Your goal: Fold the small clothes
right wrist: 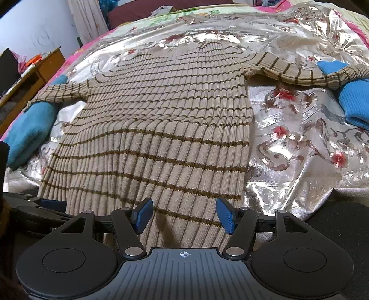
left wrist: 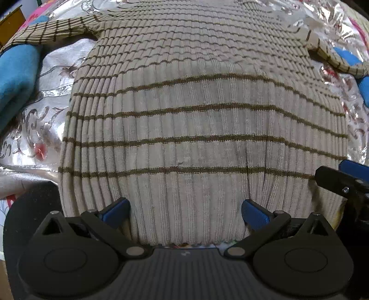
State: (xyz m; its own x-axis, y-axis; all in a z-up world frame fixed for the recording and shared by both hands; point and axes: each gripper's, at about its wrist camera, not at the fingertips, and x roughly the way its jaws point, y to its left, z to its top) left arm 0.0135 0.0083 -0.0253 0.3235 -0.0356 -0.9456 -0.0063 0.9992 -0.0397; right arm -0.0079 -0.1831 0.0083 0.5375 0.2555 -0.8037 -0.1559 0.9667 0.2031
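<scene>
A beige ribbed sweater (right wrist: 161, 129) with thin brown stripes lies spread flat on a silver floral bedspread (right wrist: 299, 143), hem nearest me. Its left sleeve (right wrist: 62, 94) and right sleeve (right wrist: 295, 69) reach out sideways, and each ends over a blue knit piece (right wrist: 30, 129). My right gripper (right wrist: 184, 214) hovers open above the hem's right part, its blue pads (right wrist: 144, 214) wide apart and pressing nothing. My left gripper (left wrist: 186, 212) stands open over the hem (left wrist: 184, 237), and the fabric (left wrist: 184, 138) fills that view. The left gripper's finger (right wrist: 46, 205) shows at the right wrist view's left edge.
A wooden desk (right wrist: 39, 69) with clutter stands beyond the bed's far left, next to a pale wall and curtain. A dark red cushion (right wrist: 161, 9) lies at the bed's far end. A second blue knit piece (right wrist: 355, 103) sits at the right. A dark edge (right wrist: 346, 207) borders the near side.
</scene>
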